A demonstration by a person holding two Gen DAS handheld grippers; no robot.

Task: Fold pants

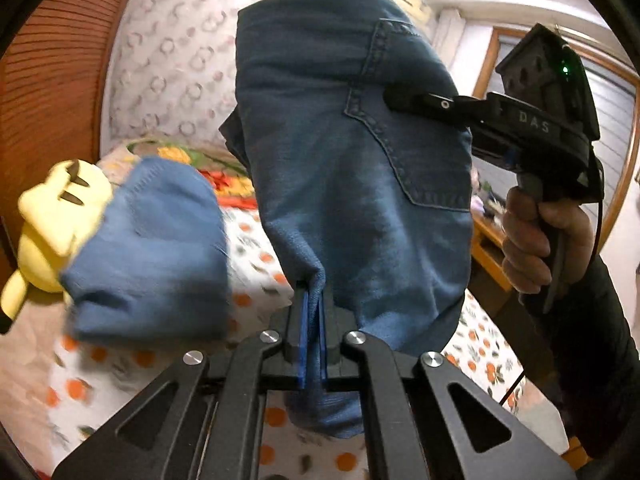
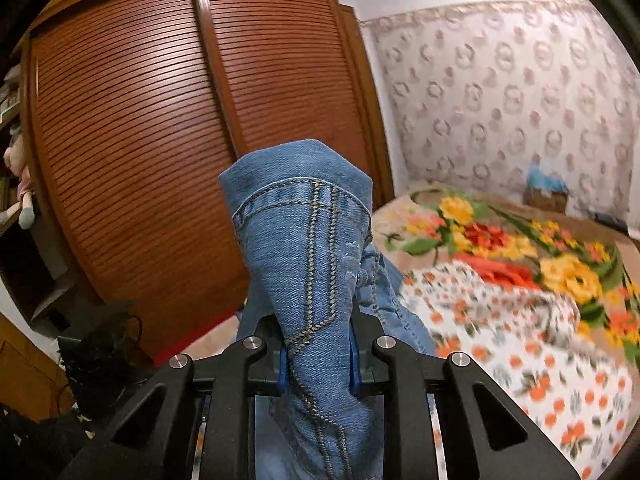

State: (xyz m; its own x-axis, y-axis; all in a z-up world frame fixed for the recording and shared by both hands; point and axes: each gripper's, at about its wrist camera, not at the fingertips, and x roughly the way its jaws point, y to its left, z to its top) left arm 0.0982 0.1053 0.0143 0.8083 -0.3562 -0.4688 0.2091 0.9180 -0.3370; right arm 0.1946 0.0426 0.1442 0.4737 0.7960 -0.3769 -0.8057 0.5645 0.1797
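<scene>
**Aloft: blue jeans clamped by 2 sets of tongs above a bed**

Left wrist view: the left tongs (image 1: 311, 300), at lower centre of the frame, are pressed together on a thin pinch of the jeans (image 1: 352, 168), whose denim rises up the middle of the frame and shows a stitched back pocket at centre right. A second portion of the denim, blurred, hangs at centre left, partly covering a yellow plush toy (image 1: 48, 216) at the left edge. At right, a person's hand (image 1: 544, 236) grips the handle of the right tongs (image 1: 394, 98), whose fingertip lies against the pocket area.

Right wrist view: the right tongs (image 2: 318, 354) are clamped on a thick, seamed bunch of the jeans (image 2: 308, 240), which stands up at centre frame and also drops below the fingers. Behind it, a slatted wooden wardrobe (image 2: 160, 120) fills the upper left; the bed (image 2: 540, 340), with fruit-print and floral covers, occupies the lower right.
</scene>
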